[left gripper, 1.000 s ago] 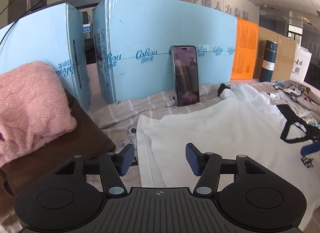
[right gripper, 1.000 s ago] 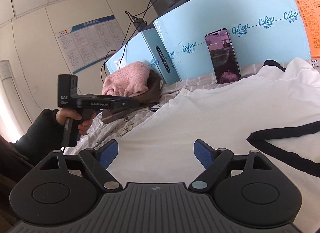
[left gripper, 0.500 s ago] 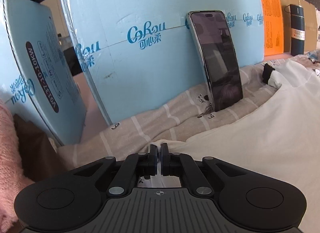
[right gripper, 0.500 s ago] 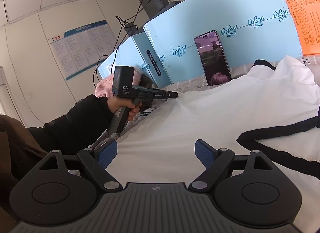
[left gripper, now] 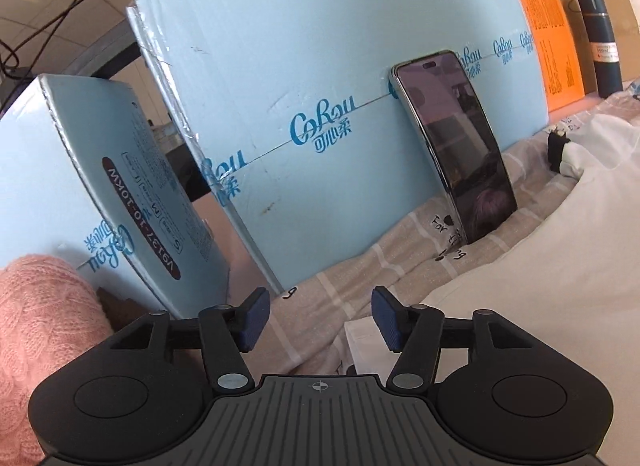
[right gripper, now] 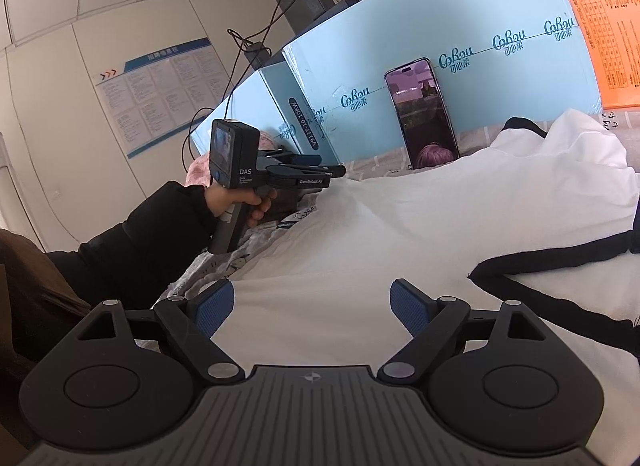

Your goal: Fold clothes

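Shirt: white shirt [right gripper: 420,234] lies spread on the checked sheet [left gripper: 360,274].
Risk: I judge the corner [left gripper: 372,340] may slip flat, since nothing pins it.
Left gripper [left gripper: 318,320]: jaws opening, empty, corner just under the right pad.
Right gripper [right gripper: 312,308]: jaws wide, empty, level over cloth.
Left hand [right gripper: 236,201]: held low beside the phone [right gripper: 422,113].

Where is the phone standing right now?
The phone leans upright against the big light-blue box, its bottom edge on the striped bed sheet. In the left wrist view it is right of centre, just behind the white garment.
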The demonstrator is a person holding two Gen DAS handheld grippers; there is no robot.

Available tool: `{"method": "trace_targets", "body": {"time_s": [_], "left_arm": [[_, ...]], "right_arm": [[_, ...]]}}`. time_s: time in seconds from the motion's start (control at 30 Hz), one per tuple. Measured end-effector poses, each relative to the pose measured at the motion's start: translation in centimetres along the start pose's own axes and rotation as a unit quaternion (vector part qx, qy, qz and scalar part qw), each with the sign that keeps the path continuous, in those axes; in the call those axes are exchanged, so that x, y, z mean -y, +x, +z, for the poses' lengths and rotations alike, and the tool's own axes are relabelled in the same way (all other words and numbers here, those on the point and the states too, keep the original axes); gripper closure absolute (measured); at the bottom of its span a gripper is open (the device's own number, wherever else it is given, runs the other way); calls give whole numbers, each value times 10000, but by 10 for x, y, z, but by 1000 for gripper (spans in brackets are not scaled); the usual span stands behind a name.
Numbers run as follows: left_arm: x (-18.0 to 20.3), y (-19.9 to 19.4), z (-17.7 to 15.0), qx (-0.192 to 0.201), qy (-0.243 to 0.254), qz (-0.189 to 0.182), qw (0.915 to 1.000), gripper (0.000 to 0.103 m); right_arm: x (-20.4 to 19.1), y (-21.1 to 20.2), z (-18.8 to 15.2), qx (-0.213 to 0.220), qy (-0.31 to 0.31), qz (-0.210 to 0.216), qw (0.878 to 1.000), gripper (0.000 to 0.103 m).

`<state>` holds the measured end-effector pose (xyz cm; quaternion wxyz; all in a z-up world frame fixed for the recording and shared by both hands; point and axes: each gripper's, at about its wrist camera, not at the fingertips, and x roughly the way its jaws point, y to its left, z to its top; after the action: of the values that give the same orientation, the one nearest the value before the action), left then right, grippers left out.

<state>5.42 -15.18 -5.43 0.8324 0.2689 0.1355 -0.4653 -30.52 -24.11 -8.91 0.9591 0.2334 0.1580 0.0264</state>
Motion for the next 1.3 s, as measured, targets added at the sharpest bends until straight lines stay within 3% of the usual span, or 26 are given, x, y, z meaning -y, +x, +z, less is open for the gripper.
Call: {"method": "trace_targets", "body": {"time_s": [0.07, 0.2, 0.33, 0.43, 0.57, 0.83, 0.87, 0.97, 1.03, 1.07, 1.13, 1.2, 1.27, 1.3], "left_arm": [[-6, -16, -7, -129, -391, -401, 9983, 46], [-1, -29, -30, -698, -892, -1158, 9868, 47], [13, -37, -44, -892, -811, -1421, 9825, 55], [21, -45, -45, -846, -518, -1467, 9842, 101], [35, -48, -48, -632, 139, -1117, 9916, 101], [32, -38, -44, -645, 453, -960, 9923, 98], [29, -39, -41, -625, 388, -942, 9928, 92], [12, -40, -31, -463, -15, -830, 9955, 87], [-8, -35, -23, -298, -630, -875, 9937, 76], [-18, -27, -22, -336, -1041, -985, 9891, 63], [-34, -10, -22, -493, -1864, -1233, 9735, 54], [-34, 4, -25, -647, -2168, -1502, 9624, 54], [-23, 13, -28, -721, -2023, -1547, 9643, 57], [-17, 16, -27, -719, -1825, -1476, 9694, 61]], "right_arm": [[-1, 0, 0, 5, -14, 12, 10000, 18], [-2, 1, 0, -6, -47, 32, 10000, 18], [-3, 2, 0, -11, -70, 36, 10000, 18], [-4, 2, 0, -22, -65, 25, 10000, 18], [-3, 2, 0, -39, -52, 25, 10000, 18], [-3, 1, 1, -36, -36, 16, 10000, 18], [-3, 1, 1, -40, -36, 21, 10000, 18], [-3, 1, 1, -49, -52, 42, 10000, 18], [-3, 1, 0, -37, -63, 48, 10000, 18], [-3, 0, 0, -28, -66, 46, 10000, 18], [-3, 0, 1, -3, -72, 27, 10000, 18], [-3, 0, 0, 11, -74, 20, 10000, 18], [-3, 0, 1, 7, -70, 10, 10000, 18], [-3, 0, 1, 2, -67, 4, 10000, 18]]}}
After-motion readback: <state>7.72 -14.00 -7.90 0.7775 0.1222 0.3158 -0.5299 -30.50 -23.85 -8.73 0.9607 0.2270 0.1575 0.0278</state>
